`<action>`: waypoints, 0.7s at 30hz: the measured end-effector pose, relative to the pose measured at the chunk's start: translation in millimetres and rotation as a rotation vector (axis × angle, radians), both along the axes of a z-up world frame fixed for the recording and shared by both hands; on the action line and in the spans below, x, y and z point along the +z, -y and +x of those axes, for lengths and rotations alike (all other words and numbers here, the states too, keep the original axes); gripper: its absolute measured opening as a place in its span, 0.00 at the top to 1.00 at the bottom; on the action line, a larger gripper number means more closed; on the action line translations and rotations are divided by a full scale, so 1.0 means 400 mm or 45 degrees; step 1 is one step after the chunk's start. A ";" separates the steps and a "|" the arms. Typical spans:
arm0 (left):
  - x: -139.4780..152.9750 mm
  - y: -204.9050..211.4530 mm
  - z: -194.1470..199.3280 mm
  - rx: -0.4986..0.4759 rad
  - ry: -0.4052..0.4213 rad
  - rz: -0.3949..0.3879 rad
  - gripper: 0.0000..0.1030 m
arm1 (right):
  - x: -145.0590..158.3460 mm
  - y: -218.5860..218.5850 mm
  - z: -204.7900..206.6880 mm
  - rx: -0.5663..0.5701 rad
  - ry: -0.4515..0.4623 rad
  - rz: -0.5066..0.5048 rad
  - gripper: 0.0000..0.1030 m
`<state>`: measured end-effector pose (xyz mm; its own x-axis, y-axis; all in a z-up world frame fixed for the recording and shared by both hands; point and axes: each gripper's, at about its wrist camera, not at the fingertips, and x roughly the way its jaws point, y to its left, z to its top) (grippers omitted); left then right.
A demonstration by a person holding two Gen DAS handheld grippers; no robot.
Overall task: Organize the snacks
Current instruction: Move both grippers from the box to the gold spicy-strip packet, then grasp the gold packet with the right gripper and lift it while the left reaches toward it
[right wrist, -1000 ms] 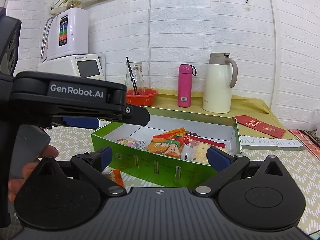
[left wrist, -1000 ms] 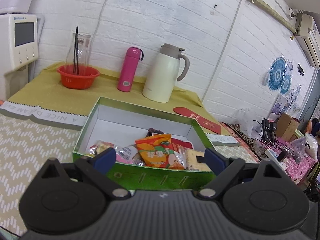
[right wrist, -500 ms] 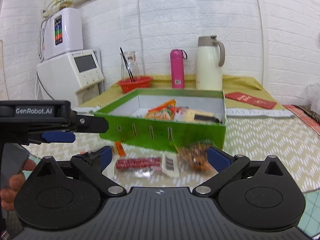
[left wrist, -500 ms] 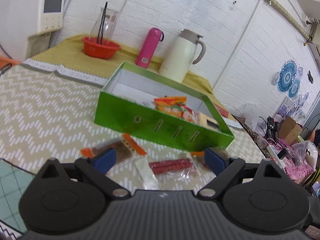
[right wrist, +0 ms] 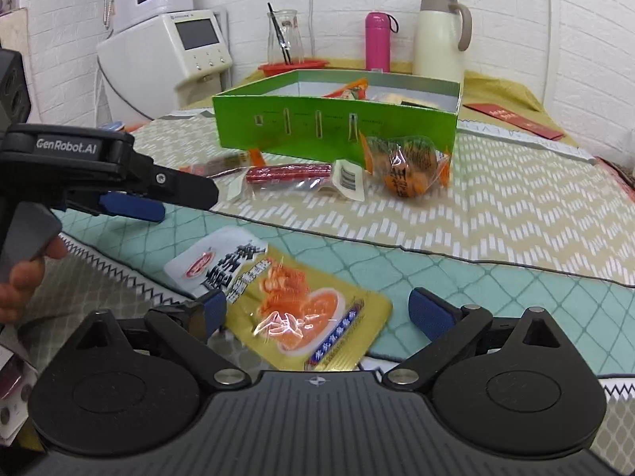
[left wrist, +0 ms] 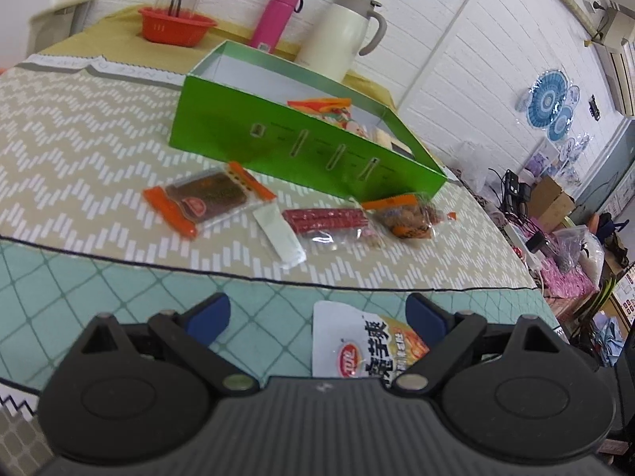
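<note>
Left wrist view: the left tongs [left wrist: 317, 315] stand wide apart with nothing clamped, low over the teal-checked mat [left wrist: 119, 277] at the near edge of the counter [left wrist: 59, 127]. A white-and-yellow snack pouch [left wrist: 357, 341] lies flat on that mat, partly under the right-hand blue pad and free of both pads. Farther off, on the chevron cloth, four loose snacks lie in a row just in front of the green box [left wrist: 285, 142]: an orange-edged dark packet [left wrist: 202, 200], a pale strip packet [left wrist: 278, 234], a clear pack of red sausages [left wrist: 329, 220] and an orange-topped bag [left wrist: 405, 218]. The box is open and holds several packets, an orange one [left wrist: 321, 105] showing above its wall.

Right wrist view: the right tongs [right wrist: 317, 311] are also spread, empty, hovering over the same pouch [right wrist: 285, 293], whose yellow end lies between the pads without touching them, as far as the blur lets me judge. The left tongs [right wrist: 158, 202] reach in from the left, with fingers of a hand [right wrist: 24, 277] on the grip below them. Behind the box [right wrist: 333, 119] stand a red basket [right wrist: 293, 67] with a glass jar, a pink bottle [right wrist: 377, 41] and a cream jug [right wrist: 440, 35].
</note>
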<state>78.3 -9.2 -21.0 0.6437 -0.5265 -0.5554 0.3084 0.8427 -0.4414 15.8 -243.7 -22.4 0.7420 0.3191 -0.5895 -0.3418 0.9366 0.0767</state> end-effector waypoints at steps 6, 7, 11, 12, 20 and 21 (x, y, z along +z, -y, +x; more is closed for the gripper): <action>0.005 0.010 -0.025 -0.113 -0.011 -0.026 0.13 | 0.004 -0.039 -0.037 0.103 -0.012 -0.008 0.00; 0.002 0.010 -0.028 -0.119 -0.020 -0.019 0.14 | 0.002 -0.043 -0.039 0.102 -0.008 -0.019 0.00; -0.003 0.003 -0.034 -0.125 -0.031 -0.006 0.23 | 0.001 -0.054 -0.043 0.091 0.013 -0.080 0.00; -0.003 0.002 -0.033 -0.132 -0.038 -0.009 0.32 | 0.002 -0.052 -0.041 0.083 0.014 -0.079 0.00; -0.007 0.017 -0.038 -0.142 -0.016 0.004 0.45 | 0.005 -0.044 -0.033 -0.026 0.044 -0.077 0.00; -0.007 0.017 -0.037 -0.139 -0.018 -0.003 0.45 | 0.005 -0.042 -0.032 -0.033 0.046 -0.071 0.00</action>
<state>63.5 -15.9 -23.8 0.5745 -0.5943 -0.5628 0.3921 0.8034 -0.4481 3.1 -226.9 -20.4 0.7705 0.2673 -0.5786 -0.3193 0.9476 0.0125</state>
